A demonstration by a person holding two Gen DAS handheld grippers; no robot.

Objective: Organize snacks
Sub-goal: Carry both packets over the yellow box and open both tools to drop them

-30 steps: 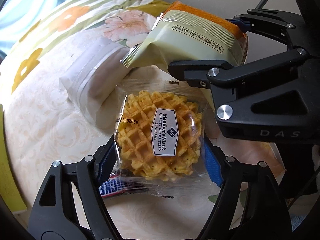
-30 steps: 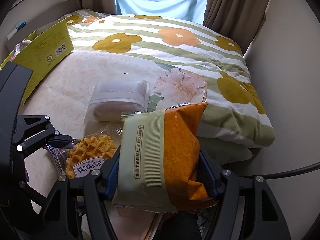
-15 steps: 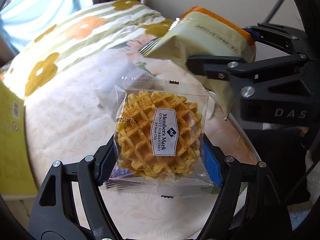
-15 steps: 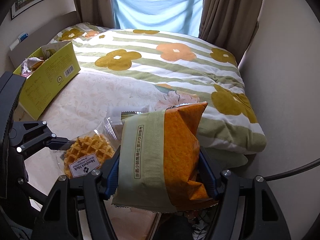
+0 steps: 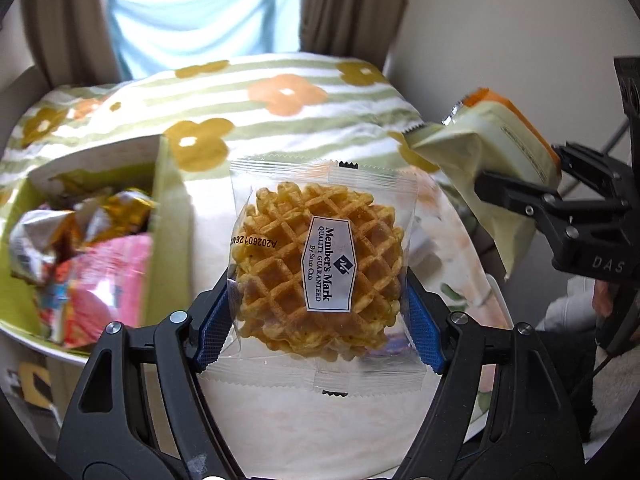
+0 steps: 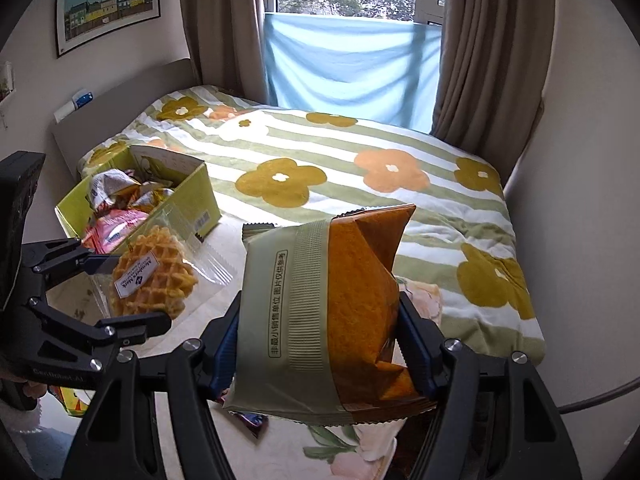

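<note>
Golden-brown grid-patterned waffle (image 5: 316,268) in clear wrapper, white label. Pale green and orange snack packet (image 6: 324,320). Yellow-green box (image 6: 176,208). White-and-green striped bedspread (image 6: 360,152) with mustard and orange flowers. Light blue cloth (image 6: 348,64), brown curtains (image 6: 220,28).

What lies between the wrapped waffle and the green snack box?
Only bare cream bedspread separates the waffle packet from the green box; the left wrist view shows it.

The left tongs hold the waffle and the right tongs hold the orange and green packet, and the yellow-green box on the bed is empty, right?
Not quite: the yellow-green box is not empty. The right wrist view shows wrapped snacks inside. The left tongs do hold the waffle, and the right tongs the orange and green packet.
</note>
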